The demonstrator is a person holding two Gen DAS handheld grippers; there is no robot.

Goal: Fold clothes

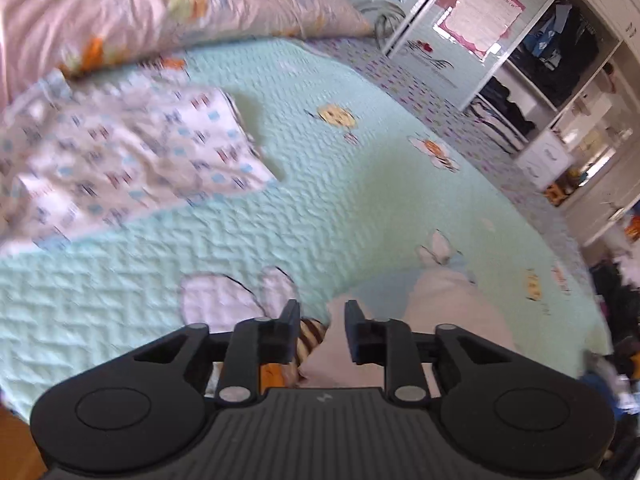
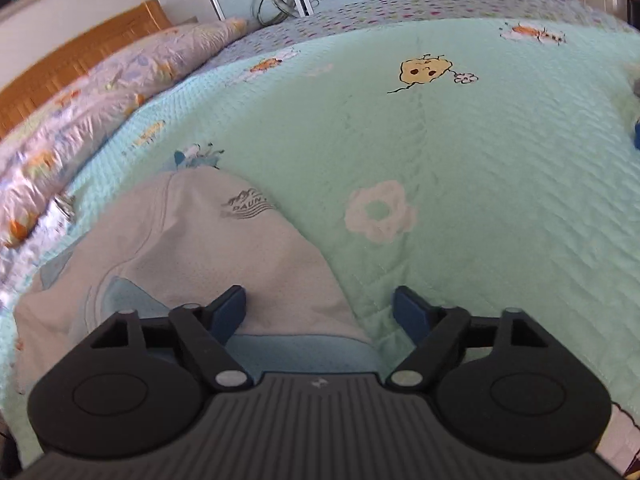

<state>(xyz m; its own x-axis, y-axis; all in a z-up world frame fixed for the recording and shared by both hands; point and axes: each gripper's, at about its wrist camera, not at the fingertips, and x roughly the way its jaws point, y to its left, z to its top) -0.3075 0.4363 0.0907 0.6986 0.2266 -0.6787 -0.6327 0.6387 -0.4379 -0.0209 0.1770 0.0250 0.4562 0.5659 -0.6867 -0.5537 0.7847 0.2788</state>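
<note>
A pale pink garment [image 2: 208,240] with light blue panels and a grey printed logo lies on the mint green quilt [image 2: 500,168]. My right gripper [image 2: 320,308] hovers over its near right edge. The blue pads [image 2: 230,312] stand wide apart and do not press on the cloth. In the left wrist view the same garment [image 1: 444,312] lies at the lower right. My left gripper [image 1: 322,320] is over its left edge with the jaws a little apart. The cloth's edge shows in the gap, and no pad presses on it. A white garment with a small blue and red print [image 1: 132,168] lies at the left.
A pink floral duvet [image 1: 160,4] is heaped along the head of the bed, against a wooden headboard [image 2: 80,56]. An open wardrobe with hanging clothes [image 1: 560,56] and mirrored doors stands past the far side. Bare quilt [image 1: 340,200] stretches across the middle.
</note>
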